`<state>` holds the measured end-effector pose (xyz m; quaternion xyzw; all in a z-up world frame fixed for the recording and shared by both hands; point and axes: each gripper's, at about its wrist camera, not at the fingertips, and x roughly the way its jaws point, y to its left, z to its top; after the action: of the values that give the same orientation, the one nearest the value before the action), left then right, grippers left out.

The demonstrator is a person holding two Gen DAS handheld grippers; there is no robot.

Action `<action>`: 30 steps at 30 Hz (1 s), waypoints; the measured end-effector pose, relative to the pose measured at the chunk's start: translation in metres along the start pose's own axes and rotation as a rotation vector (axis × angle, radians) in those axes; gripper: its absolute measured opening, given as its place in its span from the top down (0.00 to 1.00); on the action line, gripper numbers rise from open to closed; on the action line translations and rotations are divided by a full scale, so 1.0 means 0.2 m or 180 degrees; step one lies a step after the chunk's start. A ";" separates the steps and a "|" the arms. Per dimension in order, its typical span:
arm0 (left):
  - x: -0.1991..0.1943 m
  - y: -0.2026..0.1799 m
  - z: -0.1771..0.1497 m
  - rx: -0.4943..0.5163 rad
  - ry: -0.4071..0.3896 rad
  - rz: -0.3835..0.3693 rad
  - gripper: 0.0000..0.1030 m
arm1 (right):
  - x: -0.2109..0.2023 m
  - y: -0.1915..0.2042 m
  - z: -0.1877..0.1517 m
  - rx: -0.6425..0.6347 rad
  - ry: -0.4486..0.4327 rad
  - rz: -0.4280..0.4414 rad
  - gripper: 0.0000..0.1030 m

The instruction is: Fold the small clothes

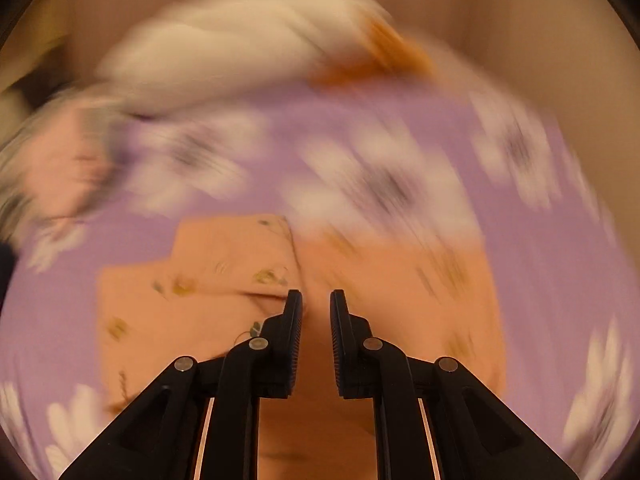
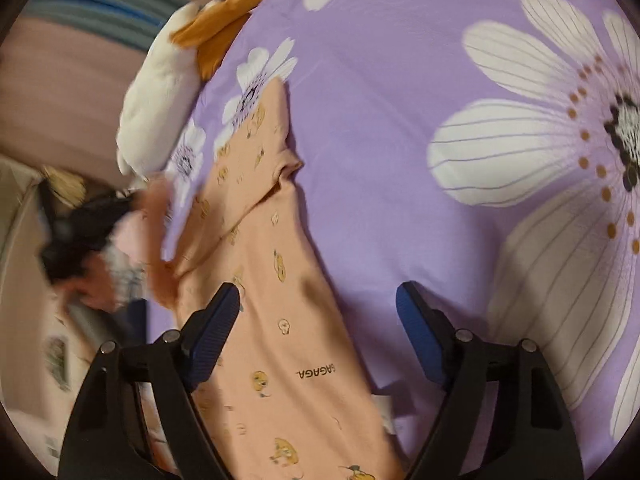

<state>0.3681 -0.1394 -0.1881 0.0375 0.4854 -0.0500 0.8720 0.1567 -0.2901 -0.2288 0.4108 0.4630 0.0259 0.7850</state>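
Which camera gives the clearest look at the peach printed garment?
The right wrist view: the peach garment lies sharp on the purple floral sheet, with its prints and lettering legible. The left wrist view shows it motion-blurred and partly hidden behind the left gripper.

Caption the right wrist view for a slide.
Open right tongs hover over a peach printed garment lying on a purple floral bedsheet.
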 end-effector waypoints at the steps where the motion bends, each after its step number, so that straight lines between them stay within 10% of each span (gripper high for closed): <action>1: 0.12 -0.10 -0.06 0.0250 0.0312 0.0054 0.87 | 0.00 -0.01 0.00 0.0034 0.0006 0.0033 0.22; 3: 0.22 -0.17 -0.18 0.0527 0.0462 0.0356 0.86 | 0.00 0.01 -0.03 -0.0041 0.0041 0.0000 0.22; 5: 0.11 -0.19 -0.25 0.0845 0.0077 0.0704 0.54 | 0.01 0.05 -0.04 -0.0225 0.0065 -0.0103 0.22; 7: -0.01 -0.14 -0.27 0.1002 -0.0038 0.0786 0.45 | 0.02 0.11 -0.07 -0.0418 0.0055 -0.0259 0.22; 12: -0.48 0.32 -0.37 0.0308 -0.0707 0.0747 0.18 | 0.06 0.14 -0.08 -0.0487 0.0004 -0.0432 0.18; 15: -0.40 0.56 -0.44 0.0010 -0.0685 0.1445 0.20 | 0.09 0.20 -0.12 -0.0618 -0.0093 -0.0587 0.16; 17: -0.24 0.68 -0.48 0.0017 -0.0285 0.1660 0.46 | 0.11 0.22 -0.11 -0.0819 -0.0131 -0.0772 0.15; 20: 0.03 0.81 -0.54 0.0059 0.0189 0.1637 0.50 | 0.17 0.26 -0.14 -0.1192 -0.0223 -0.1096 0.12; 26: 0.06 1.00 -0.56 -0.0262 0.0022 0.1788 0.50 | 0.33 0.35 -0.19 -0.1961 -0.0442 -0.1824 0.09; 30: 0.01 1.22 -0.63 -0.0775 0.0025 0.1381 0.50 | 0.28 0.36 -0.18 -0.2024 -0.0326 -0.1624 0.16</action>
<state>0.2931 0.1167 -0.2524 0.0356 0.4718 0.1974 0.8586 0.1864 -0.1967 -0.2275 0.0205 0.4794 -0.0483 0.8760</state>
